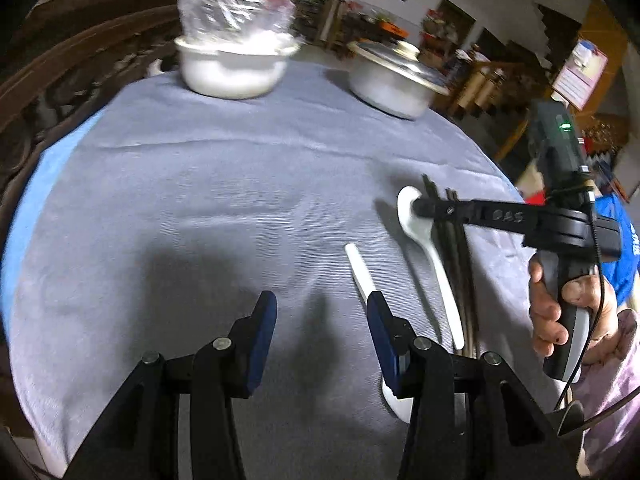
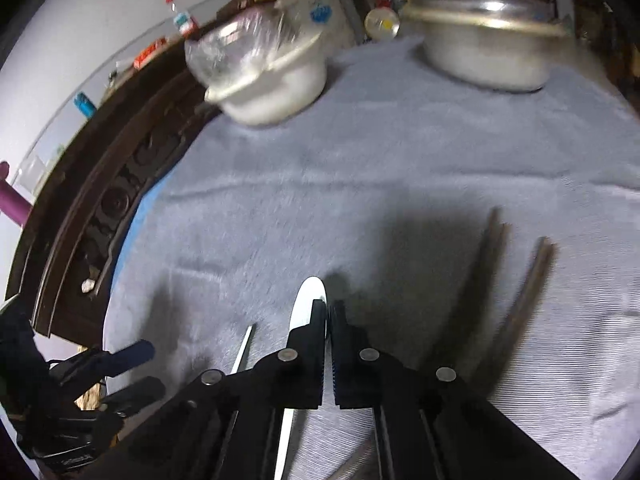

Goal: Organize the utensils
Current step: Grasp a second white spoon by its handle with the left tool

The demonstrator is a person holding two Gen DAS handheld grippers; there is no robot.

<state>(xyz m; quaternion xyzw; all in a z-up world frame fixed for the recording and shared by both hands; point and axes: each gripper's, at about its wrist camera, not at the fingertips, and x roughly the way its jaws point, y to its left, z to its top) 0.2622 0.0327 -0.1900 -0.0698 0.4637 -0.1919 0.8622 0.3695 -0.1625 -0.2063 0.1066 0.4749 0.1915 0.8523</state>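
Judging by the layout, the sorting is partly done. Two white ceramic soup spoons and the dark wooden chopsticks (image 1: 456, 264) are gathered at one side of the grey-blue cloth-covered table (image 1: 224, 184), roughly parallel, yet not neatly aligned.

The longer white spoon (image 1: 430, 248) is taken as landmark. Just beside it, on the side away from the table's middle, the chopsticks are laid; in the right wrist view their far ends (image 2: 516, 280) are seen splayed apart, so straightening is probably still needed. On its other side, near but apart, the second white spoon (image 1: 362, 272) is laid reversed, bowl toward the person, partly hidden behind a left finger.

The right gripper (image 2: 329, 312) is seen pressed nearly together over the bowl of the longer spoon (image 2: 308, 304); whether the bowl's rim is actually pinched cannot be told, as motion blur obscures the contact. The left gripper (image 1: 322, 320) is spread wide and holds nothing, hovering over the cloth near the second spoon.

Well beyond the longer spoon, at the table's far edge, a white ceramic bowl topped with a clear plastic-wrapped dish (image 1: 236, 60) and a lidded aluminium pot (image 1: 396, 80) are set. Neither obstructs the work. A dark carved wooden cabinet (image 2: 104, 200) is seen past the table.
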